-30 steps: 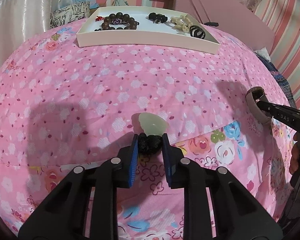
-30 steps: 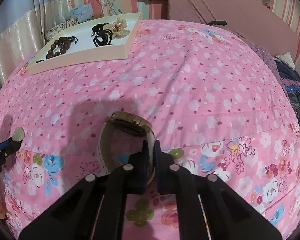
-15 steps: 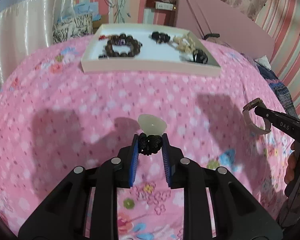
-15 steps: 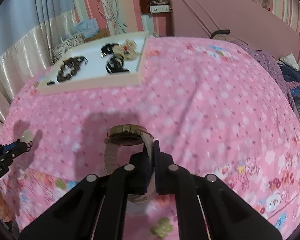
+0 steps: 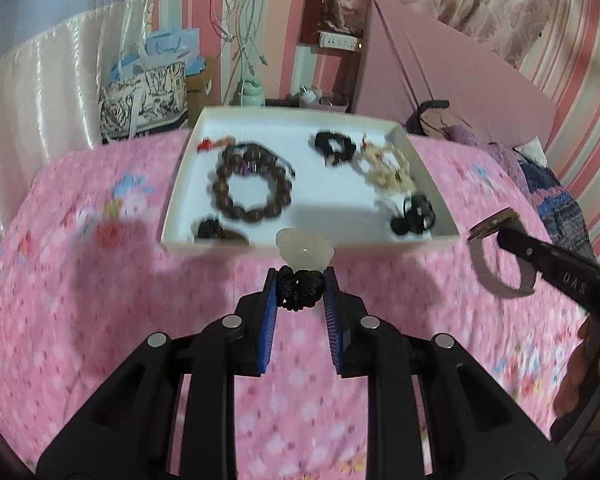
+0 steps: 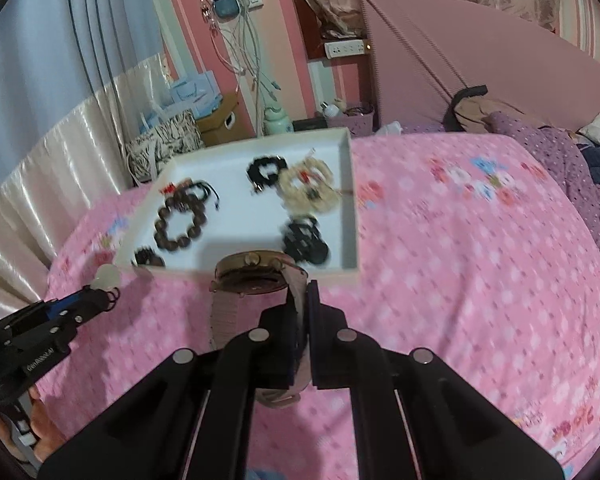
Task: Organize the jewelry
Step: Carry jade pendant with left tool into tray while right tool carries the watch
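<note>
My left gripper is shut on the black knotted cord of a pale jade pendant, held above the bed just short of the white tray. My right gripper is shut on the pinkish strap of a wristwatch with a gold case, also in front of the tray. The tray holds a brown bead bracelet, black hair ties, a cream bead piece and other dark pieces. The watch also shows at the right of the left wrist view.
The pink floral bedspread covers the bed. A pink headboard and purple clothes lie at the back right. Bags and boxes stand behind the tray, beside a cream curtain.
Both grippers have risen and moved forward toward the tray with the pendant and the watch held; the tray now looks much nearer and seen from above.
</note>
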Motion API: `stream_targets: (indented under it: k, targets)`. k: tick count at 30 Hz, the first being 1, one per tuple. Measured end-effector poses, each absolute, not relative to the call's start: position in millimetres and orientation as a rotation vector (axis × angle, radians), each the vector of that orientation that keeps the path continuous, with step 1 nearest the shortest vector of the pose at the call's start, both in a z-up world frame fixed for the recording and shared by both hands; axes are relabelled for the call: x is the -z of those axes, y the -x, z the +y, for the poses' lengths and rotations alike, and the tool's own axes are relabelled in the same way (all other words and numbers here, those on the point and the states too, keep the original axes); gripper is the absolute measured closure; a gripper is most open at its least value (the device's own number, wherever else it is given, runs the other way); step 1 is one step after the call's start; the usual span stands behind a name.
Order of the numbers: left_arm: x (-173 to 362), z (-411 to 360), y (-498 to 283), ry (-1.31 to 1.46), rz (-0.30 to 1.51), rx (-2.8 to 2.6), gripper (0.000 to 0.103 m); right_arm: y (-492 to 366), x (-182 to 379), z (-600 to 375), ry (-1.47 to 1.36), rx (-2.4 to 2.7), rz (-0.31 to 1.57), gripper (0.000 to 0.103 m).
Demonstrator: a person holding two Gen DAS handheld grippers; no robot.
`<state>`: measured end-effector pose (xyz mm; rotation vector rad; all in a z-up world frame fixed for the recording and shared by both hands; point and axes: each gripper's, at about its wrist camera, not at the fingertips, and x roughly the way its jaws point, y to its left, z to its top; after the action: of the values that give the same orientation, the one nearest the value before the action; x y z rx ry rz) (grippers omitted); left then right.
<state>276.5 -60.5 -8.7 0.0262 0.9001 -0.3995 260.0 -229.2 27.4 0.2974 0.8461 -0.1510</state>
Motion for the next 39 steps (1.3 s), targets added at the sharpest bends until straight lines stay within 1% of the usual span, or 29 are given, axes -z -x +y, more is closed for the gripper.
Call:
stream_targets:
  k: [7, 17, 27, 39]
  targets:
    - [1.3, -77.7, -324.2, -0.04, 0.891, 0.409, 0.082, -314.0, -28.5, -219.8, -0.316, 0.145, 0.846, 0.099]
    - [48.7, -87.4, -367.9, -0.069, 0.936, 0.405, 0.082, -369.2, 7.2, -210.9, -0.328, 0.132, 0.886, 0.099]
    - [78.8, -99.3, -376.2, -0.094, 0.976, 0.426, 0.082, -396.0, 40.1, -206.7, -0.307, 0.151, 0.94, 0.099]
    - [83.4, -94.0, -380.1, -0.102, 0.957, 0.393, 0.082, -406.9, 57.2, -194.1, -0.186, 0.204, 0.987, 0.099]
